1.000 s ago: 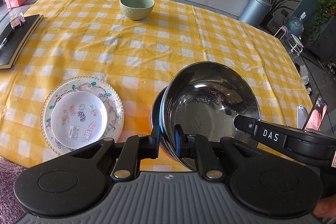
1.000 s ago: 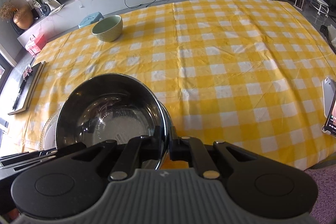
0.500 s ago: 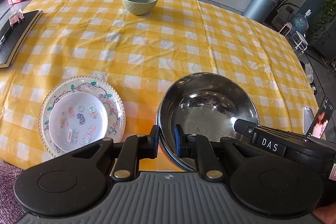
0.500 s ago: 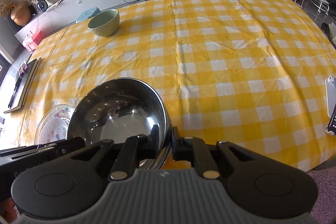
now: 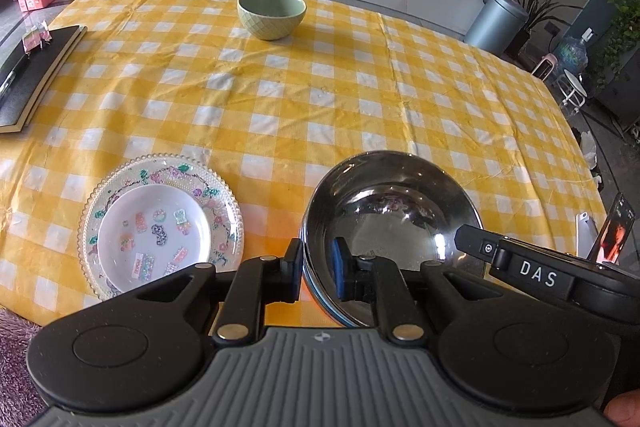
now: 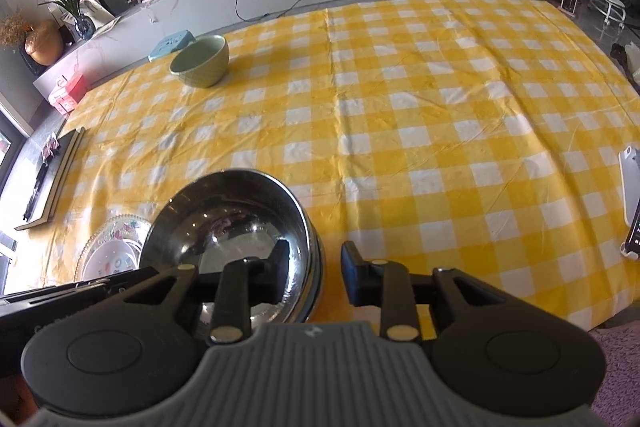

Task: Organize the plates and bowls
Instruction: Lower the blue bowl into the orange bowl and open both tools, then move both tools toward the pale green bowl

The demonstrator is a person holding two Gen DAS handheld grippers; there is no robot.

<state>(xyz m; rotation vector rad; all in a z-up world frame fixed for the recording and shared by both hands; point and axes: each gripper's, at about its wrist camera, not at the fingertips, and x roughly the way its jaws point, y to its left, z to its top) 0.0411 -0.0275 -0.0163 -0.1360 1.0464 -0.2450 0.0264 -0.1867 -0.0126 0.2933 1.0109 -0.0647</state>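
The steel bowl [image 5: 390,227] sits on the desk [image 5: 320,99] at its near edge, at 6 o'clock, apparently nested in a second bowl whose blue-edged rim shows beneath it.

Left hand-held gripper [image 5: 318,269]: jaws opening, narrow gap, straddling the bowl's left rim; whether the pads press the rim cannot be told. Right hand-held gripper [image 6: 316,271]: jaws opening, wider gap, straddling the right rim; the outer pad stands clear of the wall.

Step in hand, as judged: release of the bowl after set-down.
1. Open both sets of jaws until no pad touches the rim.
2. Lift straight away from the rim; a sideways pull may drag or tip the stack.

Containers:
- Steel bowl: empty; interior shows reflections only.
- Glass plate [image 5: 100,195], at 8 o'clock just beside the bowl: carries a small white plate [image 5: 154,233] with printed figures.
- Green bowl [image 5: 272,13], at 12 o'clock, well apart: contents not visible.
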